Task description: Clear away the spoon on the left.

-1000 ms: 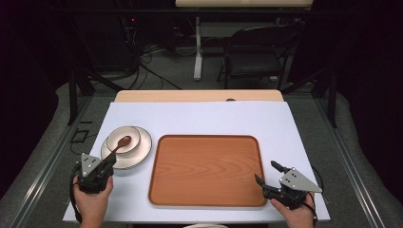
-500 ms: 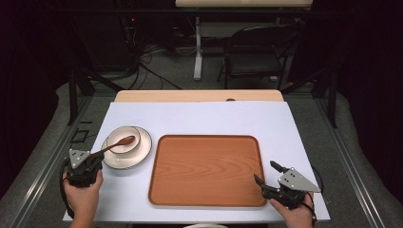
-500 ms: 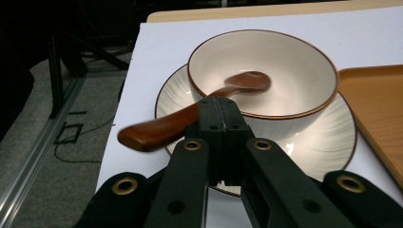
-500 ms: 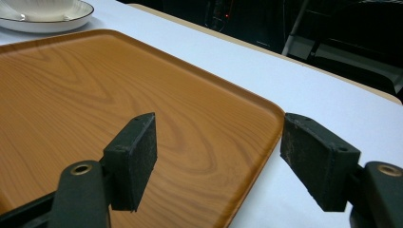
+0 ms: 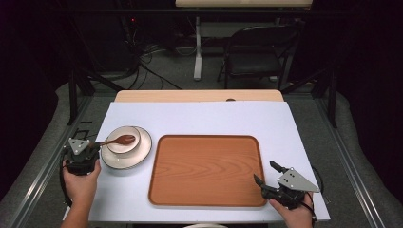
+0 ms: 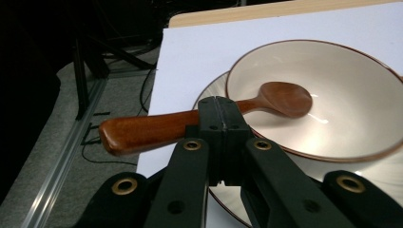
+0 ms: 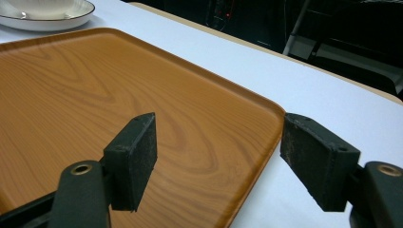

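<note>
At the left of the high view, the left gripper [image 5: 88,151] clamps the handle of a wooden spoon [image 5: 117,140], its long axis running left to right and slightly upward, its scoop resting in the bowl [image 5: 124,145] on a plate [image 5: 140,154]. At the lower right, the right gripper [image 5: 265,176] has its jaws spread wide over the corner of the wooden tray [image 5: 206,171].

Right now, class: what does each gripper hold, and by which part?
The left gripper clamps the brown wooden spoon mid-handle; the right gripper is open, holding nothing.
</note>
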### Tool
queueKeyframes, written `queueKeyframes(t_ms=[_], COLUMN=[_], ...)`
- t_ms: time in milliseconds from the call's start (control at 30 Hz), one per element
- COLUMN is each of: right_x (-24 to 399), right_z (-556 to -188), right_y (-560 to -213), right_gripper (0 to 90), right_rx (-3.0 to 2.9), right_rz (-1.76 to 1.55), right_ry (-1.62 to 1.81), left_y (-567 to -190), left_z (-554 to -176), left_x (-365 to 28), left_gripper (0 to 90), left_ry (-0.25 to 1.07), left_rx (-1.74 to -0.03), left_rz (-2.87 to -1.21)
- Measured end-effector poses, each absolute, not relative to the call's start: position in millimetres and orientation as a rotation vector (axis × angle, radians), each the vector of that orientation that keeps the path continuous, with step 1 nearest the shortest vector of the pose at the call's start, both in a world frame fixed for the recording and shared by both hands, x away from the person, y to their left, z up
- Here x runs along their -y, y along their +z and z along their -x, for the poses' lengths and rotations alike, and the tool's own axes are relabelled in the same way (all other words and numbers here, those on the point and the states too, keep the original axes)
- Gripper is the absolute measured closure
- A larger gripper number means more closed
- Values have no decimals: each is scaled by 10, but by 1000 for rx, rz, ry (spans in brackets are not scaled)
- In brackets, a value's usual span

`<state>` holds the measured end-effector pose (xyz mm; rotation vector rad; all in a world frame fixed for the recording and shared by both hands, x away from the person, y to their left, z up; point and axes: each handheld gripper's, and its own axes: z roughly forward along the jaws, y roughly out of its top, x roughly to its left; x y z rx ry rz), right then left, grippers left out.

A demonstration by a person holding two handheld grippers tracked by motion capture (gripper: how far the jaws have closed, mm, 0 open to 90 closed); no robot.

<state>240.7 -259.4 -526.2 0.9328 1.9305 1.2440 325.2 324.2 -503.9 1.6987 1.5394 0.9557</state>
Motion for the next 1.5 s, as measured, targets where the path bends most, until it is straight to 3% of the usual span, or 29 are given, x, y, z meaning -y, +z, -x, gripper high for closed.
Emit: queueKeyframes(t_ms=[500, 700, 733, 833, 1033, 1500], right_x=[2591, 2591, 2589, 2588, 2590, 2587], right_z=[-2406, -2406, -2405, -2404, -2406, -2407], right_y=[-5261, -5260, -5260, -5260, -5262, -5263], right_gripper=[280, 279, 279, 279, 279, 280], right_rx=[-1932, -1930, -1932, -1932, -1933, -1933], right_rz=[-932, -932, -931, -930, -933, -934], right_ry=[1245, 1246, 1246, 1245, 1246, 1247], left_y=[-5019, -4932, -4902, -4875, -4836, -4861], left_z=[-3367, -3344, -3349, -3355, -3374, -3373], left_x=[-3476, -3495, -3505, -3510, -3509, -3655], left_gripper=[885, 744, 646, 534, 451, 417], left_ry=[924, 891, 857, 836, 800, 690], left_rx=[-1617, -1600, -1593, -1597, -1590, -1656], left_rz=[-1582, -1514, -1498, -1490, -1488, -1340])
